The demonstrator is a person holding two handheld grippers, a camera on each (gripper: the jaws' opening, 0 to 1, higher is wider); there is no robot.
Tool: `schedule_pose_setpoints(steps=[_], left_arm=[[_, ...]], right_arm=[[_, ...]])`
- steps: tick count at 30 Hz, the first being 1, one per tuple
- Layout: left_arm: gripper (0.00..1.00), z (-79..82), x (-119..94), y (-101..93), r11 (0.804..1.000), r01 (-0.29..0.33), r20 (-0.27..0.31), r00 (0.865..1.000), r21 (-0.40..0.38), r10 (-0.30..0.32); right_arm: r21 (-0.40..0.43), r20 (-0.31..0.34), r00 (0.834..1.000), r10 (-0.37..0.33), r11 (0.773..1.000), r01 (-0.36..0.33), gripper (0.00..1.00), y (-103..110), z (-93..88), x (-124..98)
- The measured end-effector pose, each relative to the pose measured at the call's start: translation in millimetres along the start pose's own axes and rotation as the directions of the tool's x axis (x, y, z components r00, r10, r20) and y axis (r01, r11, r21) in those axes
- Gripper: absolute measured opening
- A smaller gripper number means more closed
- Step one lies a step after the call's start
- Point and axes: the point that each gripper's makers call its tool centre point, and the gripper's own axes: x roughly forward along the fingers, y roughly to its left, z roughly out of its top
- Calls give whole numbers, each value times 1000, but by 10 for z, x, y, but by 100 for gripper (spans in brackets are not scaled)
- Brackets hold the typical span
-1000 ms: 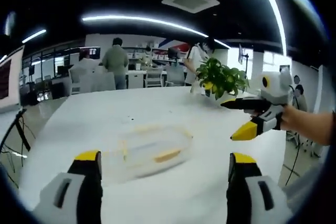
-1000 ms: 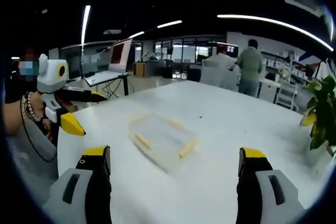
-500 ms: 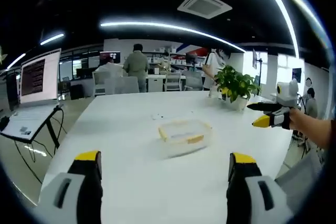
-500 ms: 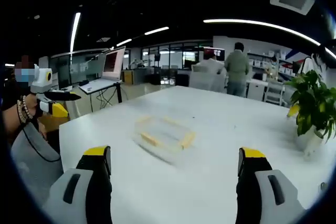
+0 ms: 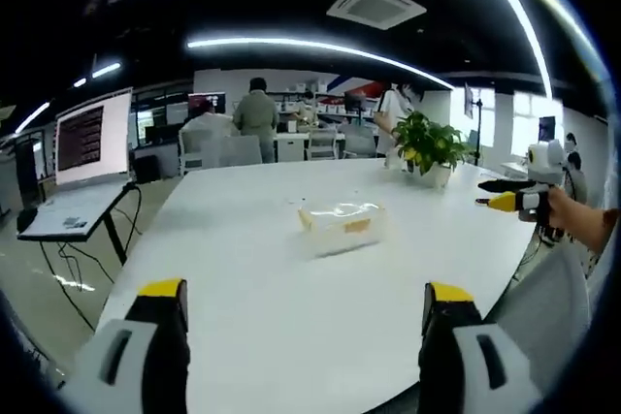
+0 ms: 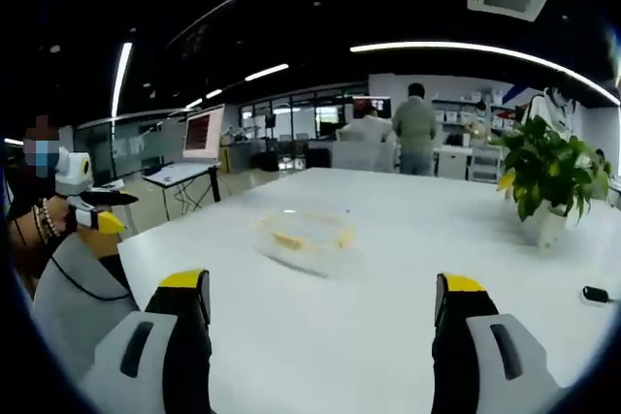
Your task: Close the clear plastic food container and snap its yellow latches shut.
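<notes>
Potted plant [image 5: 428, 147] stands beyond the container [image 5: 340, 225] on the table [image 5: 243, 278].

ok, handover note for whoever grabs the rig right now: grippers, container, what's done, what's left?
Left gripper: jaws open, holding nothing, well short of the container.
Right gripper: jaws open, holding nothing, also short of it.
The container sits alone mid-table, yellow latches showing on its sides; a potted plant stands at the far edge.
Done: too small and blurred to tell whether the lid is down or any latch is snapped.
Left: move in, check the lid, snap any open latches.
</notes>
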Motion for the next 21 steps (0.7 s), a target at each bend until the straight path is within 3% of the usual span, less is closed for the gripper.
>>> schedule_pose_setpoints(steps=[5, 9, 11, 16, 18, 21], left_arm=[[96, -124, -61, 1, 1000, -2, 1, 1000, -27, 2], [93, -196, -90, 103, 999, -40, 13, 999, -22, 41], [93, -254, -100, 116, 998, -40, 5, 999, -55, 41], [92, -343, -104, 81, 998, -38, -1, 999, -50, 38], [91, -390, -93, 69, 998, -29, -15, 1000, -55, 28], [91, -432, -98, 64, 998, -24, -15, 1000, -61, 23]], right_arm=[[-51, -21, 1000, -23, 998, 22, 94, 130, -113, -51], [-34, -23, 1000, -10, 999, 9, 91, 223, -167, -64], [-55, -22, 999, -28, 998, 27, 90, 205, -158, -87], [-47, -3, 1000, -30, 998, 30, 90, 223, -162, -146], [-41, -47, 997, -53, 998, 51, 89, 167, -256, -148], [-35, -20, 998, -58, 998, 58, 90, 154, -244, -165]])
